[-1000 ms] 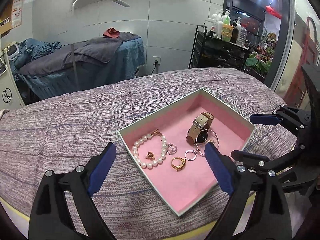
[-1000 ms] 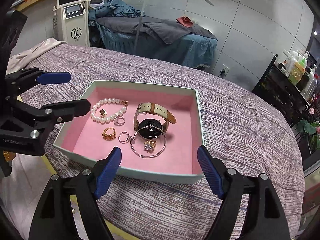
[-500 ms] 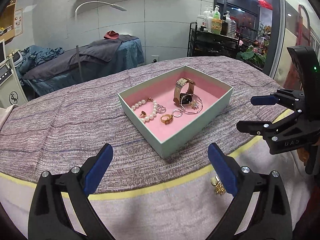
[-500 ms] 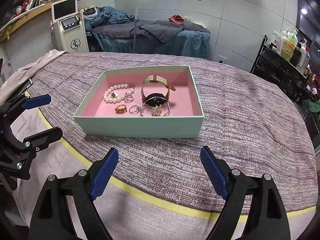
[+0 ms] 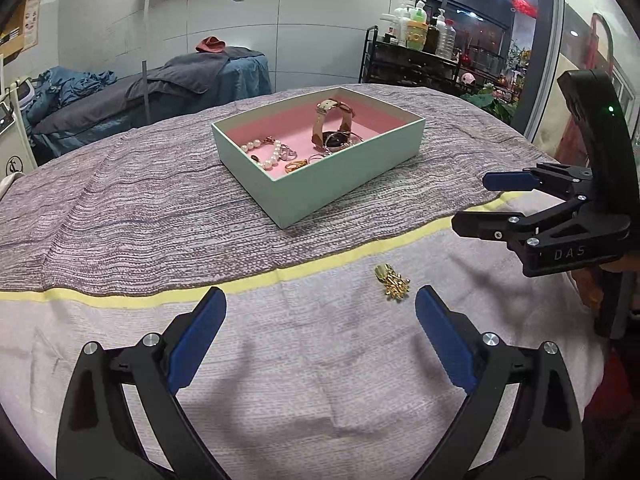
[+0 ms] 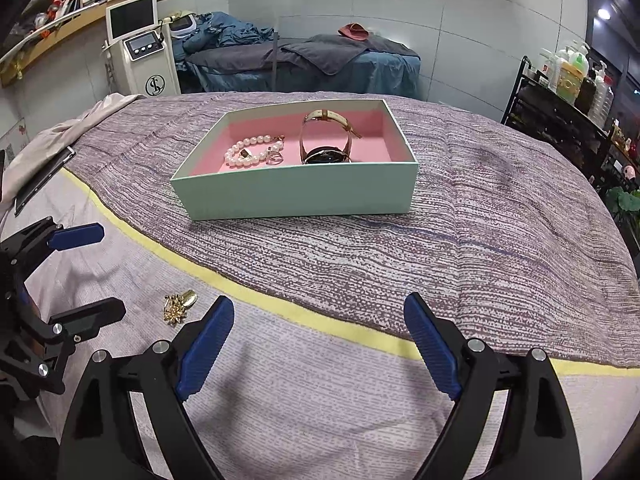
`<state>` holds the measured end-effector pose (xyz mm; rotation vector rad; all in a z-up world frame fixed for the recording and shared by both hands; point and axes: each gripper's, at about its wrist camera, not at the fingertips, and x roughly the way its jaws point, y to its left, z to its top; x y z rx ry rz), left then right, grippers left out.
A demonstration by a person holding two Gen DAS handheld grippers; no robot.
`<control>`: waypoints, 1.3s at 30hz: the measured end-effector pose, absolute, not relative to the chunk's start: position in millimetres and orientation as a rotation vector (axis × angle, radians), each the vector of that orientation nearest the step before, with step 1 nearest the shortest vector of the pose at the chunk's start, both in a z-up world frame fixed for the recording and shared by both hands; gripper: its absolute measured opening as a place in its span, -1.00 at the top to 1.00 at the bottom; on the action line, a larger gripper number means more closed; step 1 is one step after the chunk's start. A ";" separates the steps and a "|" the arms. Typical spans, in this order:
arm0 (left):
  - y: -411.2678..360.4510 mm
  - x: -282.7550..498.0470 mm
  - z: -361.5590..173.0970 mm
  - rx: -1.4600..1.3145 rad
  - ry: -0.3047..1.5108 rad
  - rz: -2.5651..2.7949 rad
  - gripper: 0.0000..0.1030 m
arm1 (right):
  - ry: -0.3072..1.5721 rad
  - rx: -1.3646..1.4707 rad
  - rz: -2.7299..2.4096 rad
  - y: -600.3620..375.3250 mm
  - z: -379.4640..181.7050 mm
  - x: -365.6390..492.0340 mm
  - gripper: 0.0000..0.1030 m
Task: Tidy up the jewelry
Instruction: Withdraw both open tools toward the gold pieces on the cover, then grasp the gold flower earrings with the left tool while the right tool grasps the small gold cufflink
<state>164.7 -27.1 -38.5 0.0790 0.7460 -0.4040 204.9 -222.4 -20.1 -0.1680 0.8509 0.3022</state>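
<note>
Left wrist view: left gripper (image 5: 318,314) and right gripper (image 6: 319,322) both spread wide, empty, hovering low over bed; gold brooch (image 5: 392,282) lies near left gripper, outside jewelry box (image 5: 320,152).

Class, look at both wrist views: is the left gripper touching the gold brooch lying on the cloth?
Apart. In the left wrist view the gold brooch lies on bare cloth ahead of the open left gripper, with cloth visible between it and the nearer fingertip.
</note>
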 end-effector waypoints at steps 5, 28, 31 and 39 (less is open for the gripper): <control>-40.2 160.6 -45.7 0.097 0.769 -0.440 -0.47 | 0.858 -0.151 0.298 -225.0 -24.2 199.3 -0.64; -56.8 174.5 -56.2 0.036 0.821 -0.486 0.62 | 0.879 -0.163 0.339 -214.0 -31.8 191.0 -0.64; -47.3 171.5 -56.3 0.036 0.818 -0.468 0.62 | 0.883 -0.206 0.382 -201.6 -32.3 189.2 -0.64; -12.7 172.8 -61.7 -0.020 0.834 -0.409 0.62 | 0.926 -0.336 0.493 -158.7 -42.6 196.0 -0.25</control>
